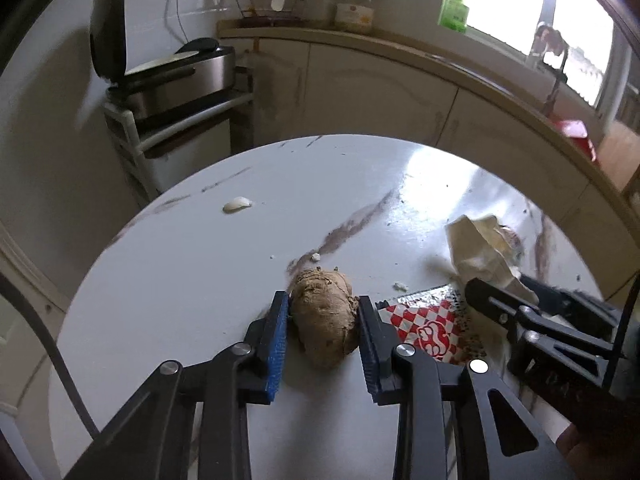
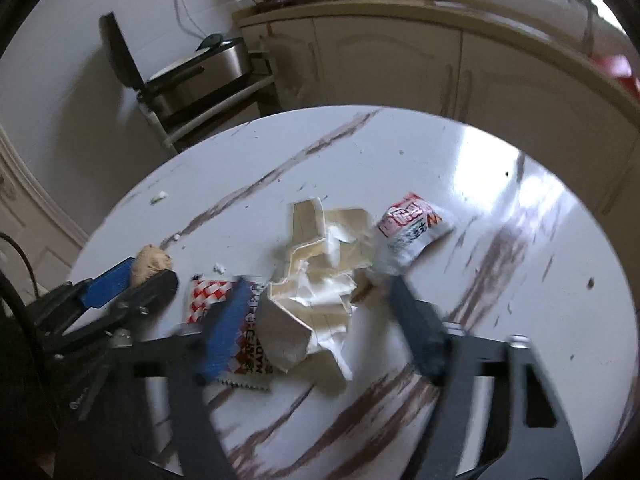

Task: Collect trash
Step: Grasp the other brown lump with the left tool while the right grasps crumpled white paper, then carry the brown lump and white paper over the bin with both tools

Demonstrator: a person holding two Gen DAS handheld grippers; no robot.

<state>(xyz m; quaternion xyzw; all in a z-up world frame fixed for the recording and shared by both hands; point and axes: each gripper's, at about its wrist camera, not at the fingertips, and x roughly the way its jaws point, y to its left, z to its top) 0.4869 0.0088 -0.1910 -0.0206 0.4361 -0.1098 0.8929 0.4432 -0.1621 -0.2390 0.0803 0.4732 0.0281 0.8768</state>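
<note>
Left gripper [image 1: 323, 320] sits open around the ginger root [image 1: 326, 316]; next squeeze. Right gripper [image 2: 316, 320], open, straddles the crumpled carton [image 2: 320, 276] beside it.

Daylight from window [image 1: 532, 8], blown out; glare patch on marble table [image 1: 430, 168] below it. Right wrist view motion-blurred; fisheye edges bent, dark.
</note>
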